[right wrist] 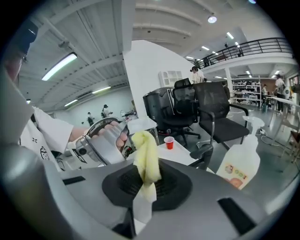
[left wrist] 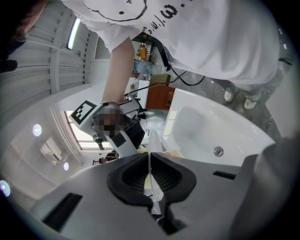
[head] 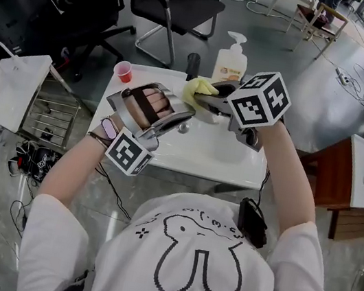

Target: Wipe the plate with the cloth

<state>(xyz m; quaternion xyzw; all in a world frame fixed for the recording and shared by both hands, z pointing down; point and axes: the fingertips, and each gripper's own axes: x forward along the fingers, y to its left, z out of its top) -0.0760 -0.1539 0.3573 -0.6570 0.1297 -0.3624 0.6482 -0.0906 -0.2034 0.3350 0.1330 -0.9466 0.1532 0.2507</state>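
The left tongs [left wrist: 151, 174] pinch tight on the thin edge of the white plate [left wrist: 155, 143]; the right tongs [right wrist: 147, 180] squeeze the yellow cloth [right wrist: 146, 157], just beside that plate.

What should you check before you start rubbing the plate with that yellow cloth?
1. Left gripper clamped on the thin white plate: ok.
2. Right gripper clamped on the bunched yellow cloth: ok.
3. Cloth touching the plate: cannot tell.
4. Small red cup standing clear of both grippers: ok.
5. Which part of the plate needs wiping: cannot tell; only its edge shows clearly.
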